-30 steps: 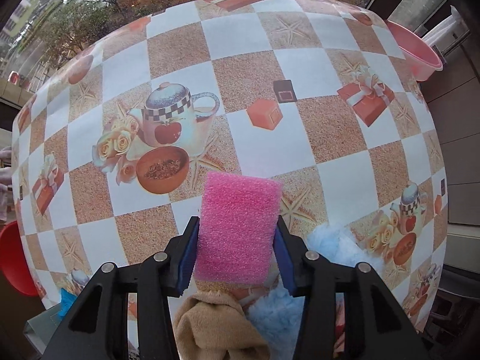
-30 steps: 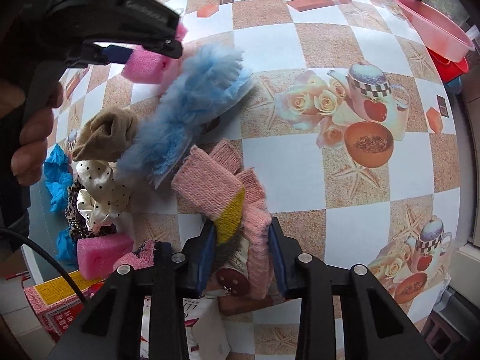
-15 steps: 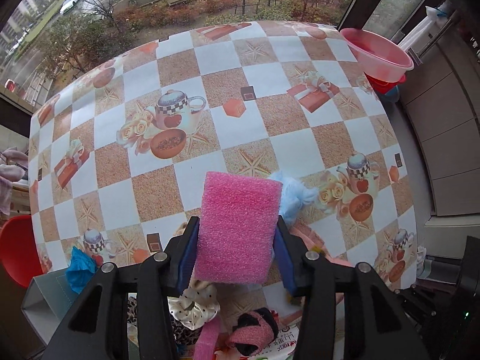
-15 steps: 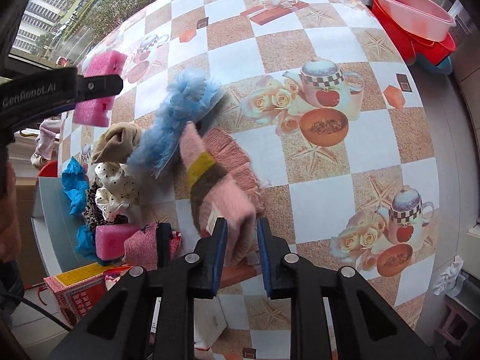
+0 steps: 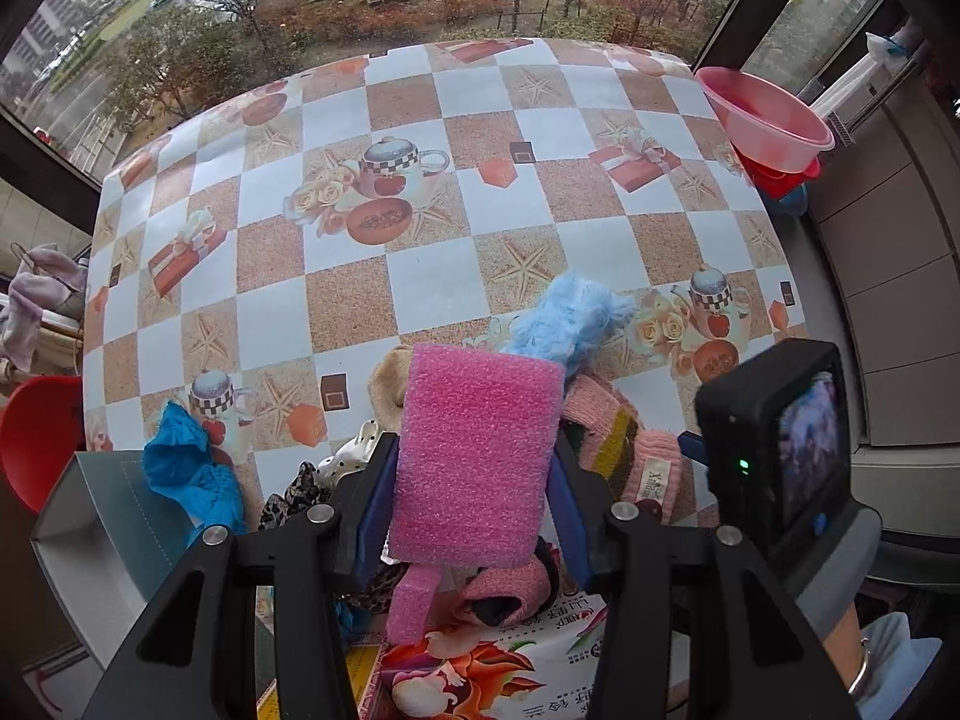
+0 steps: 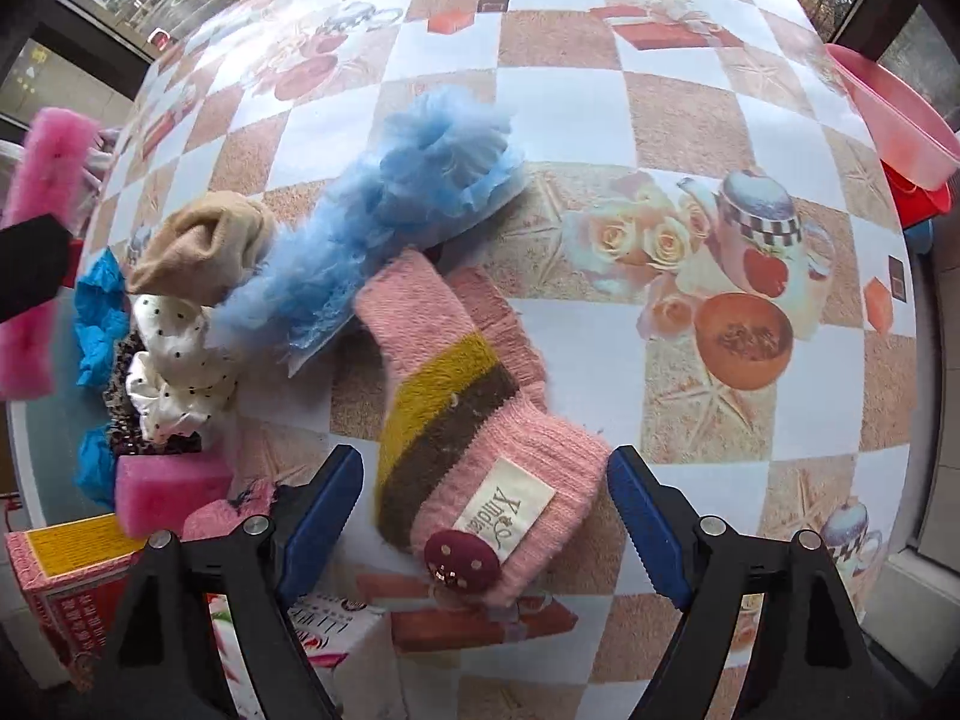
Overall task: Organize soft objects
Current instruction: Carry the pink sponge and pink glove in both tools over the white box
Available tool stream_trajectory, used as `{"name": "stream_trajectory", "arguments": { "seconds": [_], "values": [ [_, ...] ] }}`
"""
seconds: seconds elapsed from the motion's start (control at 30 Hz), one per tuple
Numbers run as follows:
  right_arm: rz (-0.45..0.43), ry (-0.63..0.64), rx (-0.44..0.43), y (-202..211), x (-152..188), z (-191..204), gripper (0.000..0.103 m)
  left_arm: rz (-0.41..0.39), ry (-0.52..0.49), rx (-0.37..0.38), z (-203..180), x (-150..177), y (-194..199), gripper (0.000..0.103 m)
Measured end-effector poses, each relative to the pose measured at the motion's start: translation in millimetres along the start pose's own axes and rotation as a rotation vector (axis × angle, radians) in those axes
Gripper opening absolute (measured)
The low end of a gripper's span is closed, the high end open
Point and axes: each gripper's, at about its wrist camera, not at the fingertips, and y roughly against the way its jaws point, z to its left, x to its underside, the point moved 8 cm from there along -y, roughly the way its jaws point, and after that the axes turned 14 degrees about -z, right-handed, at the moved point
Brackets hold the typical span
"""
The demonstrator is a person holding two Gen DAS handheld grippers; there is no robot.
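My left gripper is shut on a pink sponge and holds it high above the pile; the sponge also shows at the left edge of the right wrist view. My right gripper is open, its jaws wide apart either side of a pink striped sock that lies on the table. Beside the sock lie a fluffy blue piece, a tan sock, a white dotted scrunchie and a second pink sponge.
A grey open box sits at the table's near left with blue cloth on its edge. A flowered box lies under my left gripper. A pink basin stands at the far right. The checked tablecloth covers the table.
My right gripper has opened and let go of the pink striped sock, which now lies on the table. My left gripper has risen and pulled back with the sponge.
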Motion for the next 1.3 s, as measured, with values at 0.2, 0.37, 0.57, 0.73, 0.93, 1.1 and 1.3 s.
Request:
{"name": "stream_trajectory", "arguments": {
  "seconds": [0.2, 0.37, 0.57, 0.73, 0.93, 1.1, 1.3],
  "values": [
    [0.037, -0.039, -0.025, -1, 6, -2, 0.033, 0.021, -0.006, 0.024, -8, 28, 23, 0.051],
    [0.021, -0.141, -0.099, 29, 6, -20, 0.031, 0.029, -0.047, 0.037, -16, 57, 45, 0.051],
    [-0.008, -0.167, -0.146, 78, 22, -34, 0.031, 0.065, -0.058, 0.058, -24, 96, 67, 0.051],
    [-0.004, -0.167, -0.168, 106, 51, -30, 0.031, 0.093, -0.072, 0.058, -31, 129, 79, 0.051],
    [0.031, -0.174, -0.204, 114, 85, -12, 0.031, 0.127, -0.095, 0.067, -35, 161, 87, 0.051],
    [0.058, -0.200, -0.212, 127, 122, 1, 0.031, 0.137, -0.179, 0.116, -39, 183, 95, 0.050],
    [0.075, -0.233, -0.199, 131, 157, 34, 0.031, 0.129, -0.251, 0.192, -27, 210, 107, 0.050]
  ]
}}
